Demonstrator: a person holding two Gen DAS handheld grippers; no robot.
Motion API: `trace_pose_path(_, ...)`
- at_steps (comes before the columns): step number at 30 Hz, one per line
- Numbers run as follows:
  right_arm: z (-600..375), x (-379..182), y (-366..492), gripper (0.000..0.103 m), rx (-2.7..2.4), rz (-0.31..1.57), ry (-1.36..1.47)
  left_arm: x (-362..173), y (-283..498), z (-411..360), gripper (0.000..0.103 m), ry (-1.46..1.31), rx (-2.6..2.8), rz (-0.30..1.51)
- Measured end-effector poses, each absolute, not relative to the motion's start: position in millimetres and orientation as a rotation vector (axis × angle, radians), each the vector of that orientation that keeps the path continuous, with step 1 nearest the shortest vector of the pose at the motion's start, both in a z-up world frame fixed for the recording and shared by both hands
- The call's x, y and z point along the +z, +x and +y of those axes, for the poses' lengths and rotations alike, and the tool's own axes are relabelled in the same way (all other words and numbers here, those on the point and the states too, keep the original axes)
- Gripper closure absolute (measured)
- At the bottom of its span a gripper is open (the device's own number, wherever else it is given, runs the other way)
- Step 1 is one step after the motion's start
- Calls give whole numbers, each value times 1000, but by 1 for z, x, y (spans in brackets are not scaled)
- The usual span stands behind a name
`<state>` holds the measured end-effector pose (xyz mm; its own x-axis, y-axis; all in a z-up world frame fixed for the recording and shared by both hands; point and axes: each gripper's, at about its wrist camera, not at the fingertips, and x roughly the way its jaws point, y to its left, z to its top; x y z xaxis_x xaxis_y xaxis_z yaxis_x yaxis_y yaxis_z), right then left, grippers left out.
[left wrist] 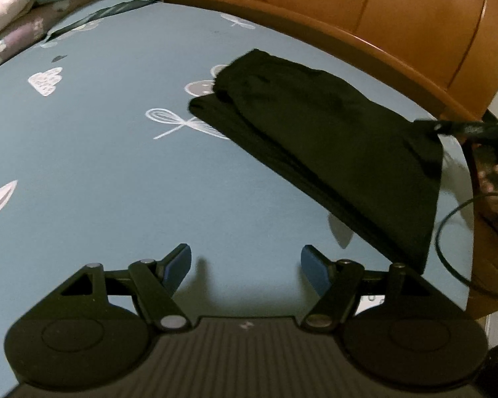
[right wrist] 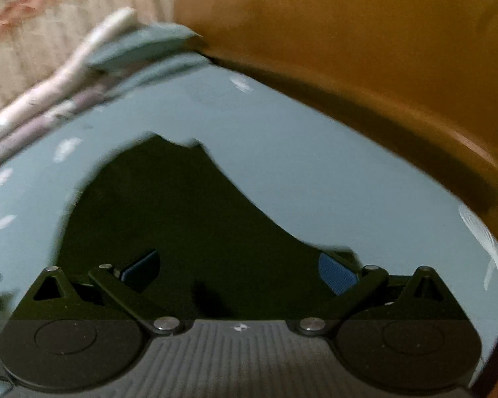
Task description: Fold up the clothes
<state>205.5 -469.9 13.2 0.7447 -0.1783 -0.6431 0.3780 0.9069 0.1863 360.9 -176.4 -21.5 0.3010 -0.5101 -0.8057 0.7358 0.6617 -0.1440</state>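
The left gripper (left wrist: 245,258) is sitting closest to the lens at 6 o'clock, its jaws standing released with nothing between the blue pads (left wrist: 179,265), and it is hovering over bare sheet

The bed (left wrist: 116,165) is filling most of both views, its blue sheet carrying white drawn prints. A wooden board (left wrist: 365,10) in orange-brown is curving round the bed's far edge from 12 toward 3 o'clock

The black garment (left wrist: 315,126), the thing being folded, is lying on the sheet toward 2 o'clock in the left wrist view, well apart from the left gripper. It is lying doubled, with an upper layer resting on a lower one whose edge is showing along the 8 o'clock side. Its corner at 3 o'clock is looking raised off the sheet, where a dark bar (left wrist: 464,129) is coming in from the edge; the blur is making it impossible to tell whether the two are touching

In the right wrist view the right gripper (right wrist: 239,262) is pointing down over that garment, jaws spread wide and gripping nothing, with black cloth filling the gap behind the pads. Whether cloth is resting against the 3 o'clock finger, I cannot tell

A pile of bedding (left wrist: 33,6) is lying at 10 o'clock. A thin black cable (left wrist: 443,229) is looping at 4 o'clock
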Motion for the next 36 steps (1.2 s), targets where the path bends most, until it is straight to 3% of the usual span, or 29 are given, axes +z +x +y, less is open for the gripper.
trace_pose_path(12, -412, -14, 284, 0, -68, 826, 86, -17, 360, -155, 29, 234, -747, 949)
trace_pose_path(19, -399, 12, 244, 0, -38, 812, 82, -15, 355, -140, 29, 236, -720, 948)
trace_pose_path(26, -378, -20, 214, 0, -79, 933, 34, -26, 347, -138, 29, 233, -748, 957)
trace_pose_path(36, -381, 14, 244, 0, -126, 794, 41, -23, 339, -140, 29, 249, -793, 936)
